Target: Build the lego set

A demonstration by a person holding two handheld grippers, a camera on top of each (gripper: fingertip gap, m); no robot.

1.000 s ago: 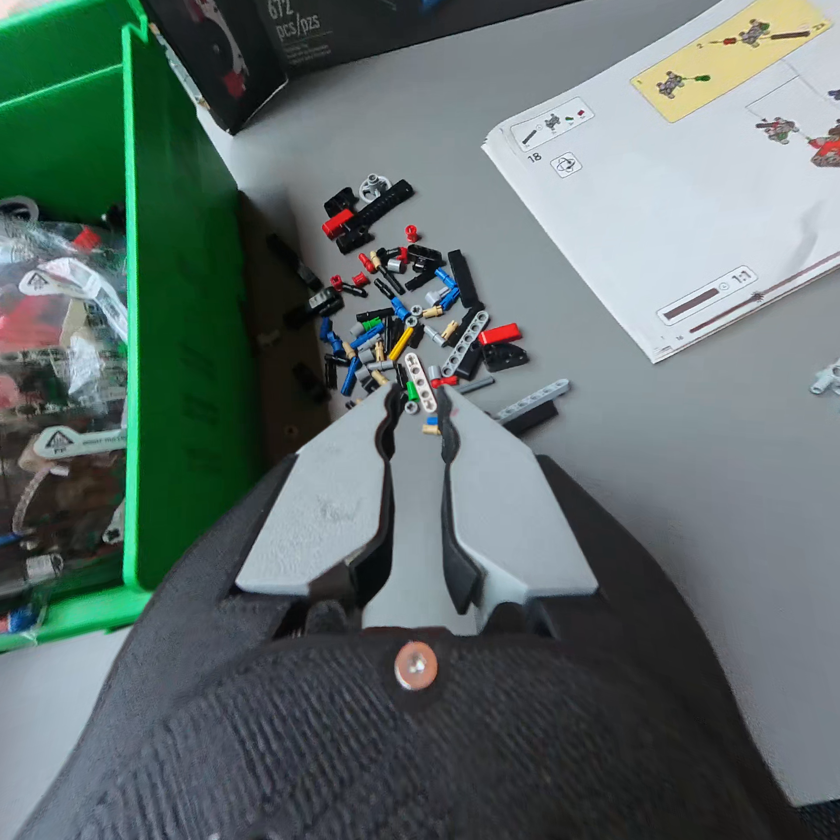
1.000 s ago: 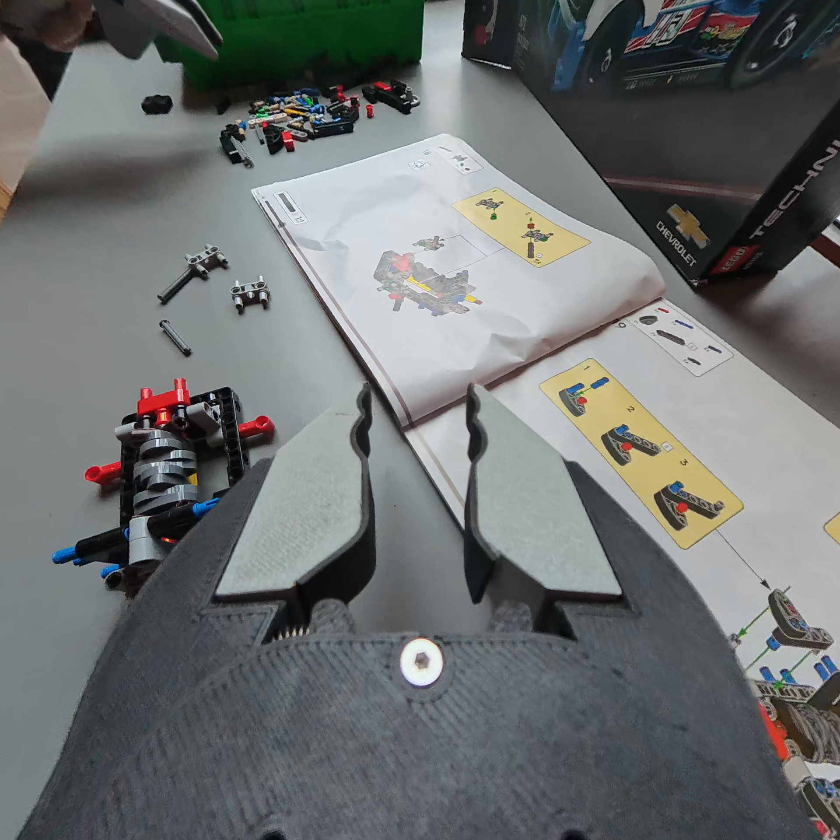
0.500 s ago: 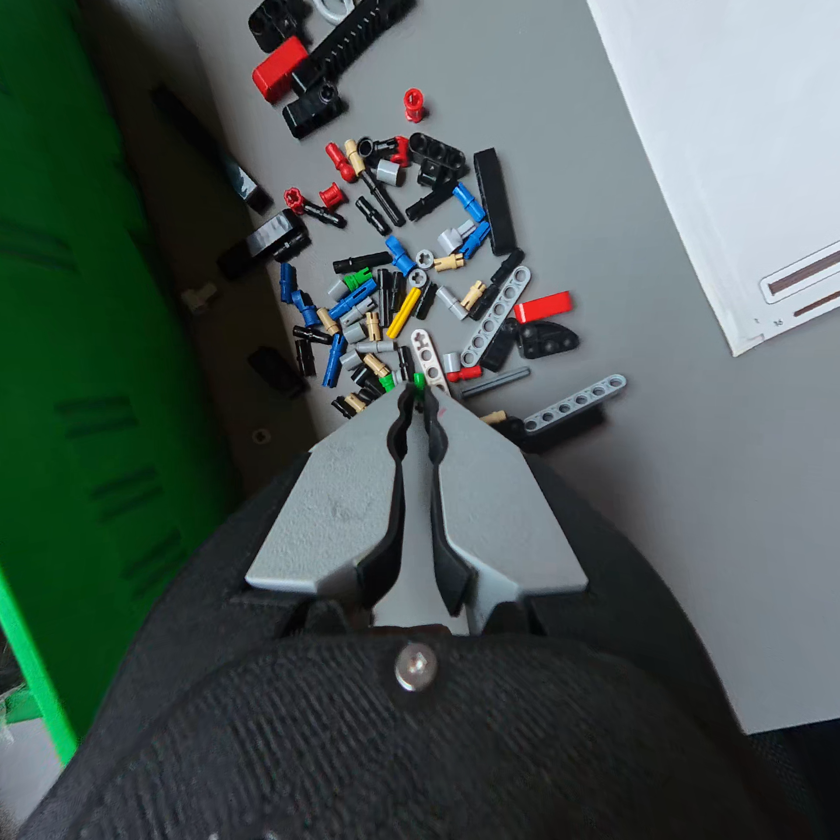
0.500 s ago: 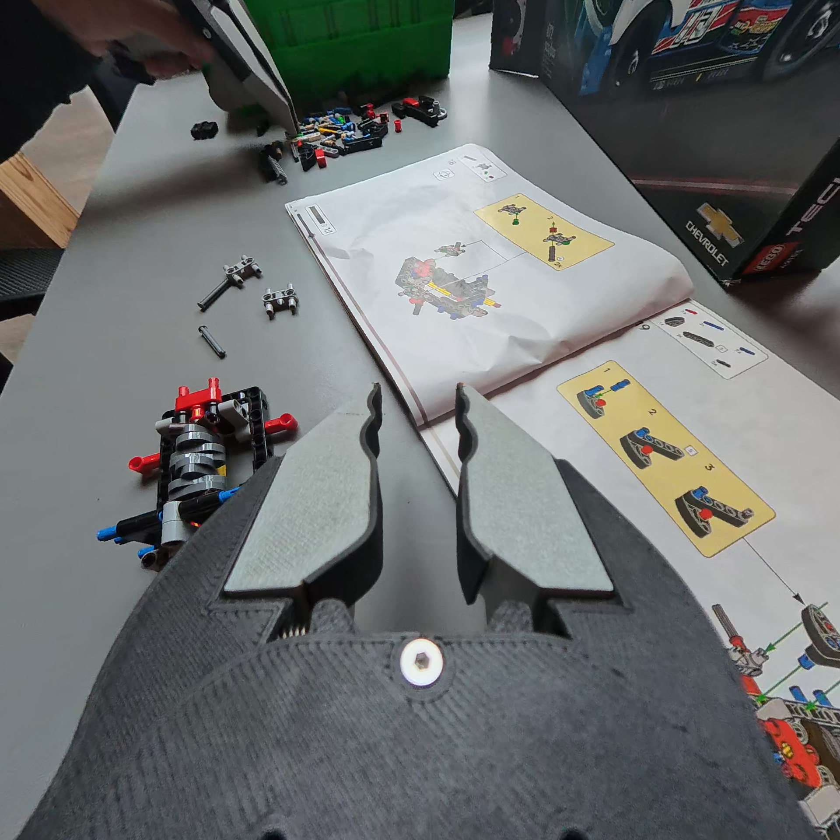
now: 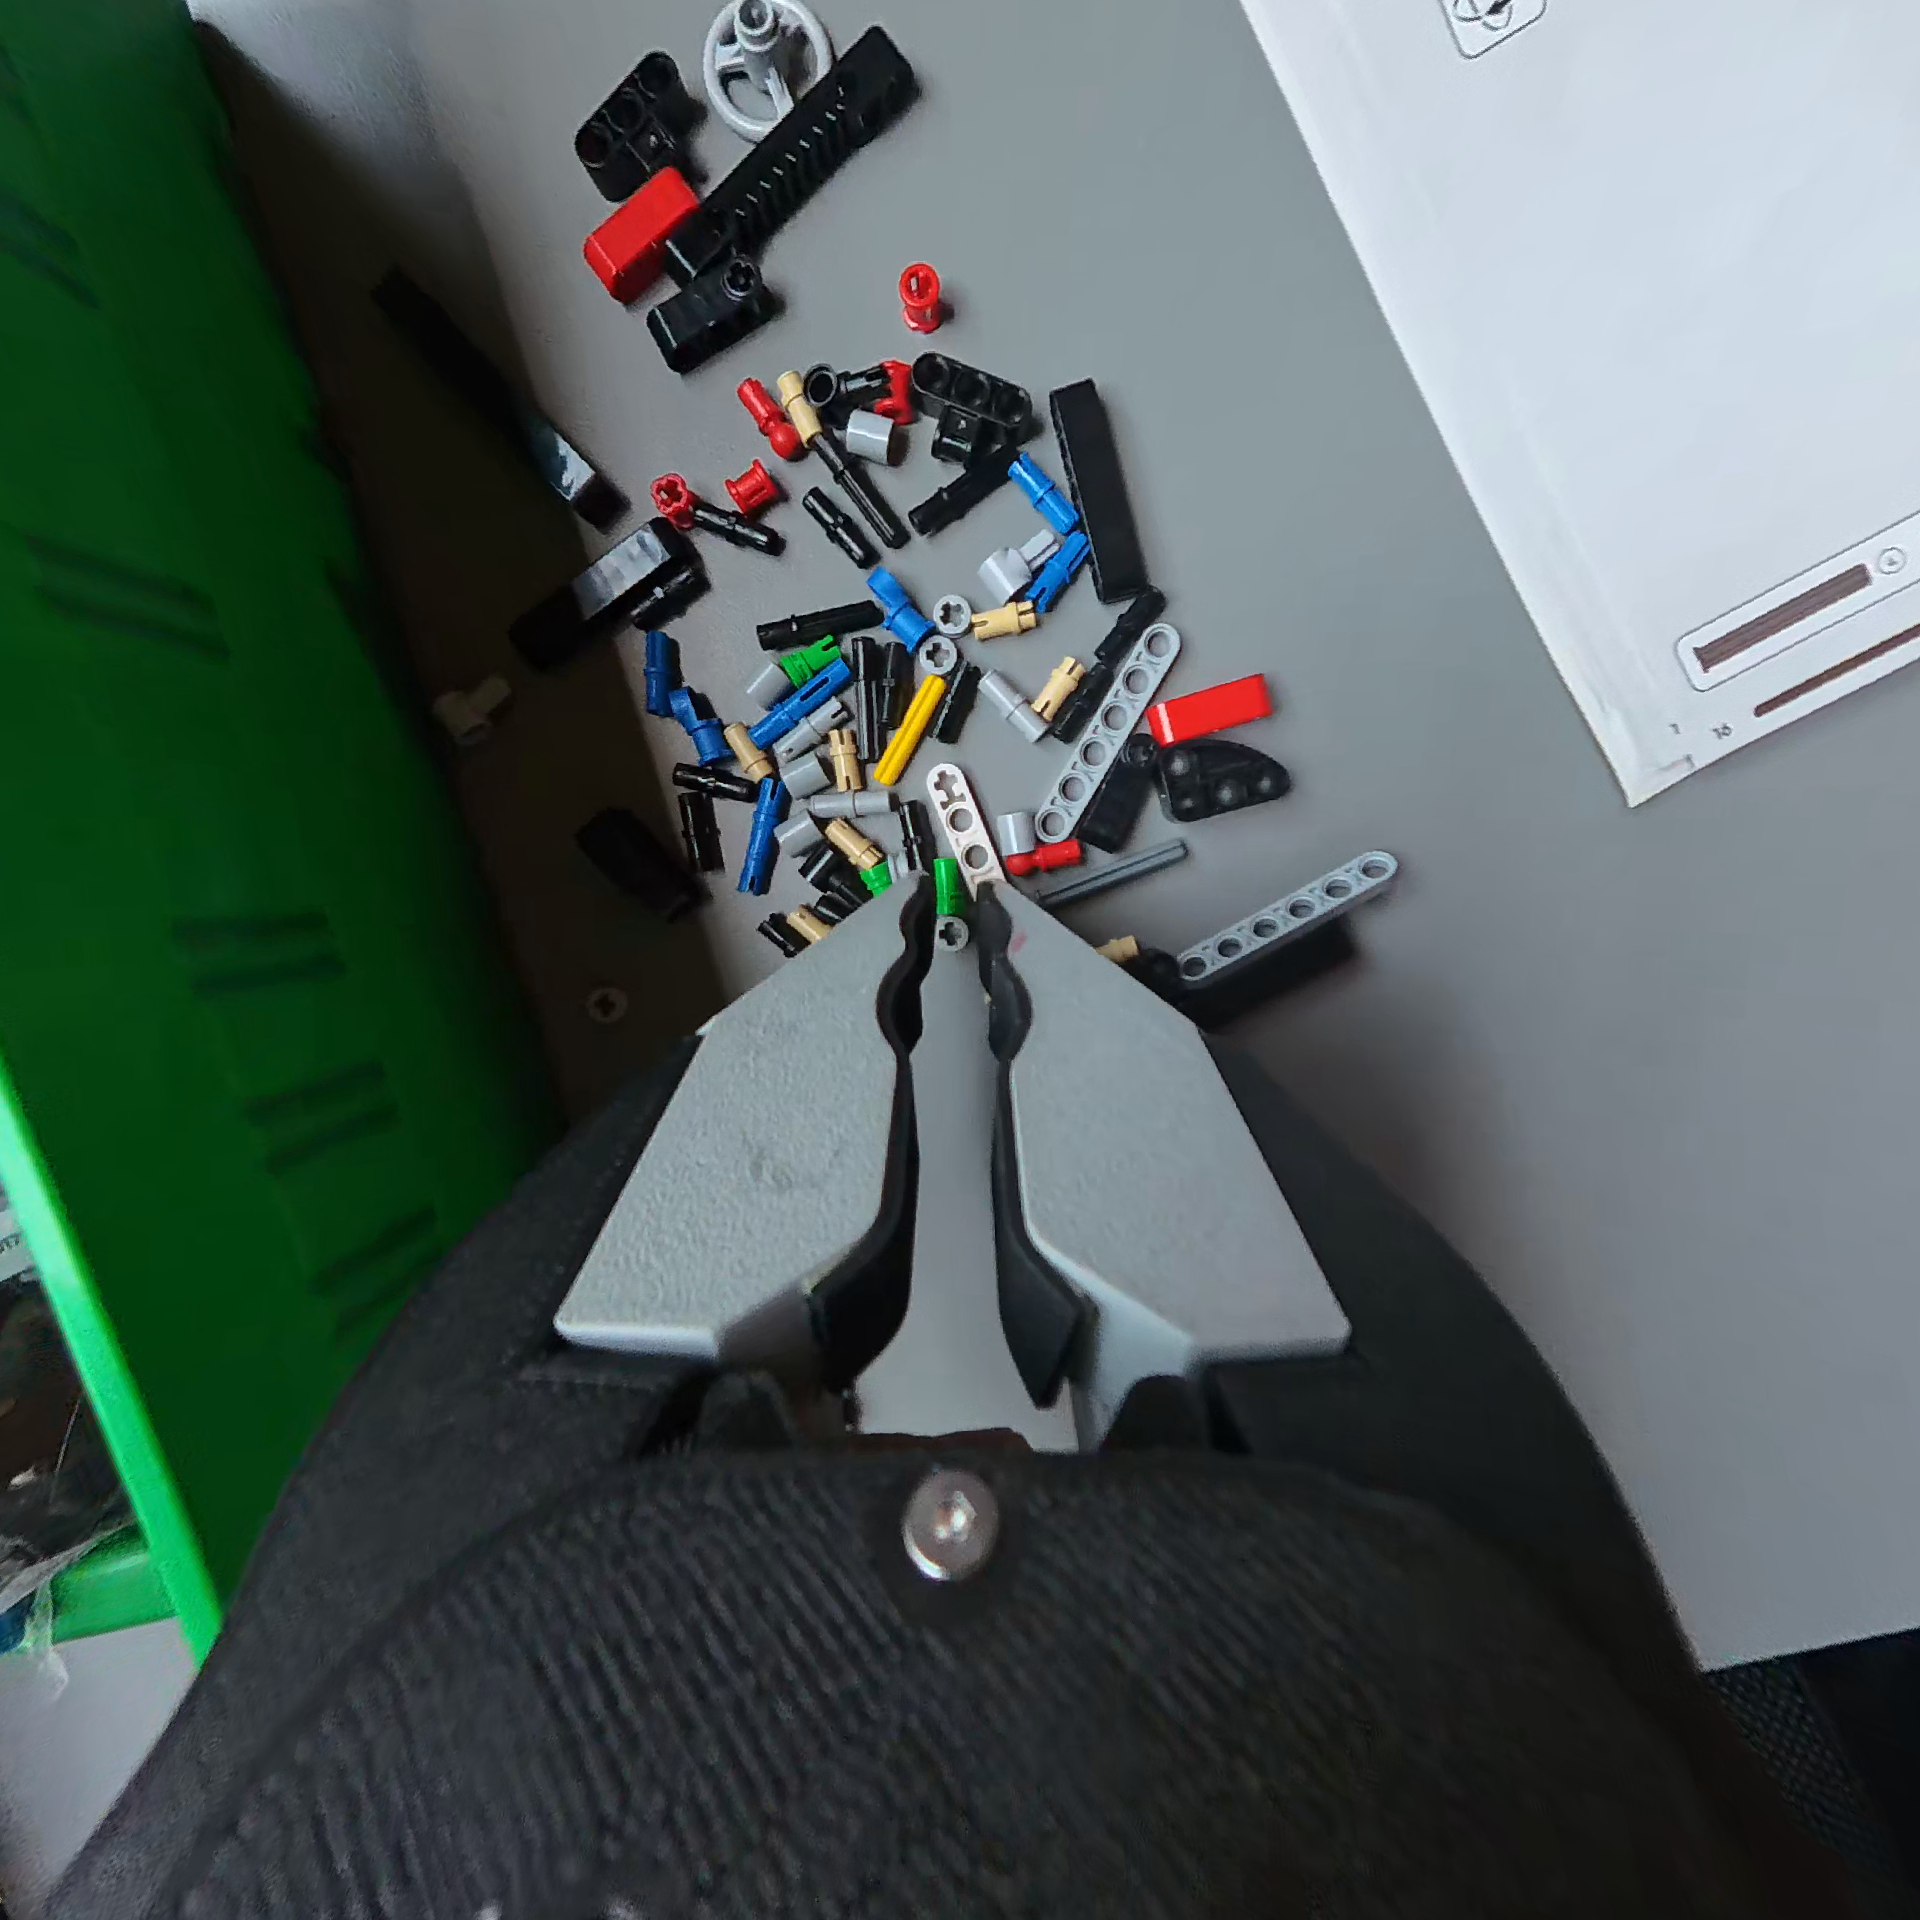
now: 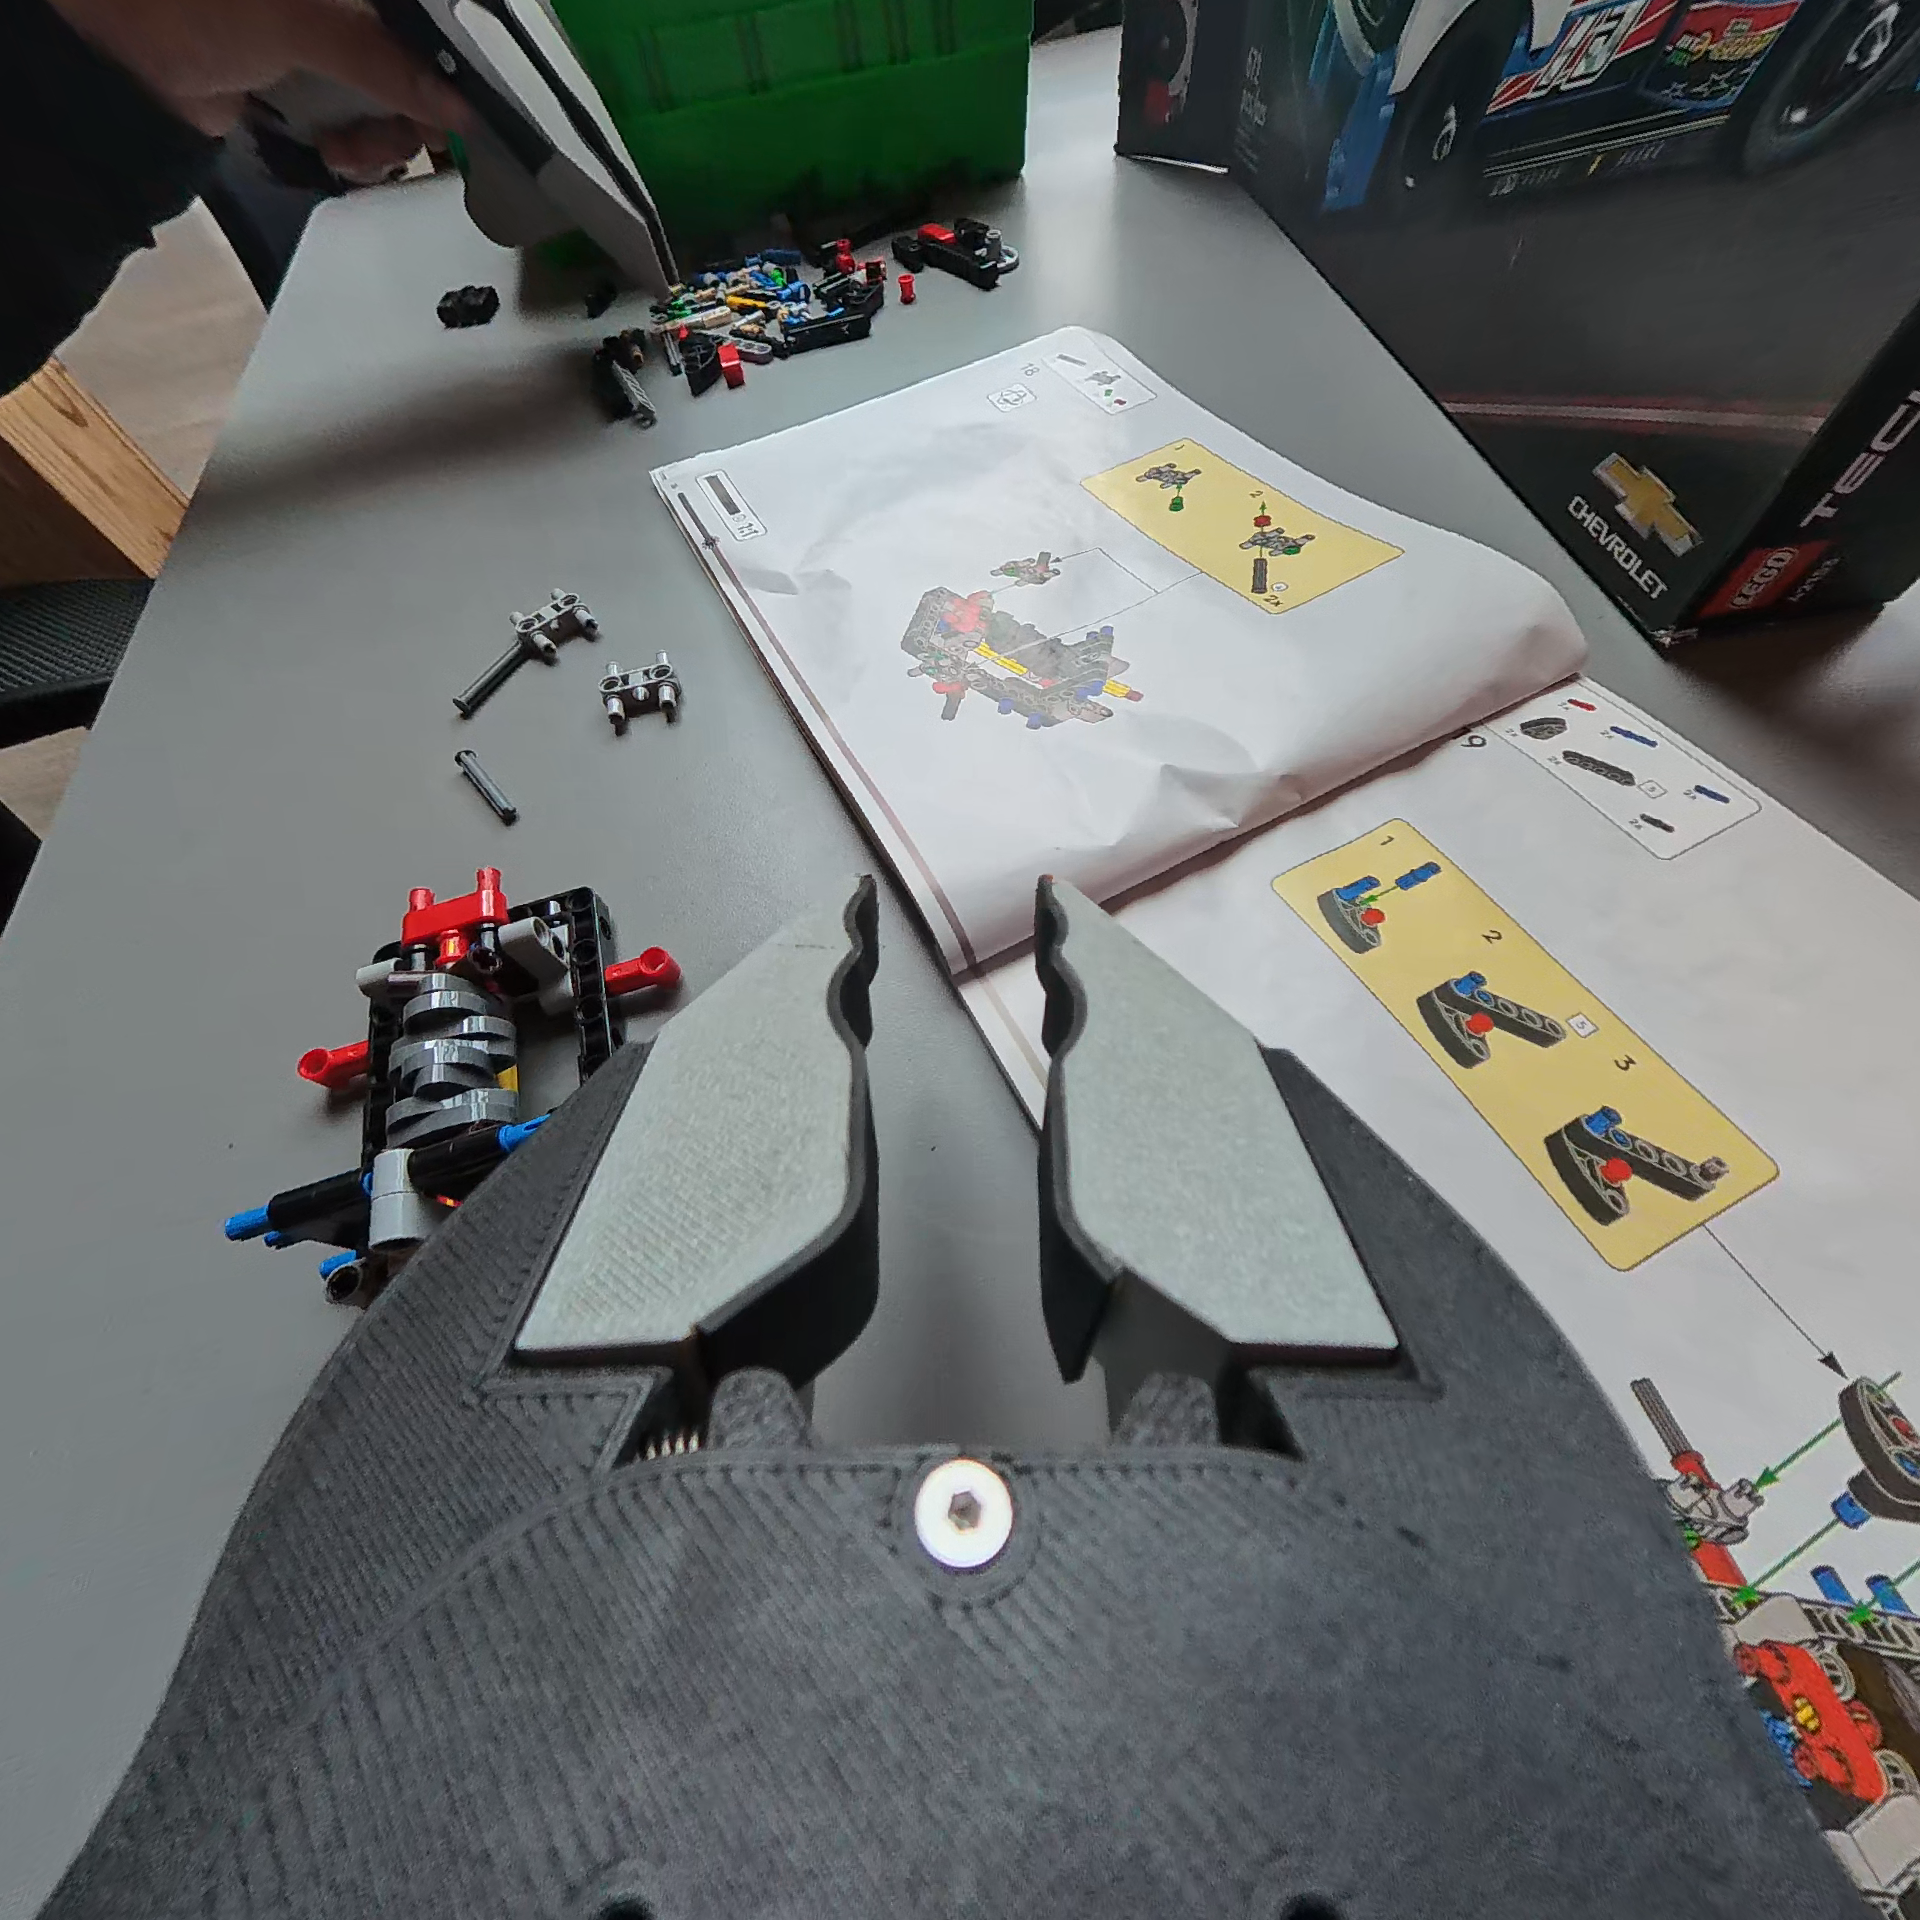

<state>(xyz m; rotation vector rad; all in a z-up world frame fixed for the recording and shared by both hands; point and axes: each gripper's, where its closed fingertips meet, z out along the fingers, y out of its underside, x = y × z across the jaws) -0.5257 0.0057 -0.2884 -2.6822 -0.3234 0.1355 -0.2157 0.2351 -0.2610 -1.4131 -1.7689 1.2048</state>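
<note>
A pile of small loose lego pieces [image 5: 914, 644] lies on the grey table [image 5: 1455, 1143]. My left gripper [image 5: 951, 914] is down at the pile's near edge. Its jaws stand a narrow gap apart, on either side of a green pin [image 5: 945, 883] with a grey round end. A white thin beam [image 5: 964, 821] lies just past the tips. In the right wrist view the left gripper [image 6: 665, 275] touches the pile [image 6: 769, 312]. My right gripper [image 6: 956, 904] is open and empty above the table. The part-built assembly [image 6: 468, 1039] sits to its left.
A green bin [image 5: 156, 727] stands left of the pile, also in the right wrist view [image 6: 810, 94]. The open manual [image 6: 1091, 644] and set box [image 6: 1558, 260] are on the right. A grey connector on an axle [image 6: 530, 639], another connector [image 6: 639, 691] and a black pin [image 6: 485, 787] lie apart. The left gripper's tips are roughly 40 centimeters from the right gripper's.
My left gripper has dropped toward the pile and its jaws have narrowed around the green pin. My right gripper's jaws have narrowed a little and it has shifted slightly.
</note>
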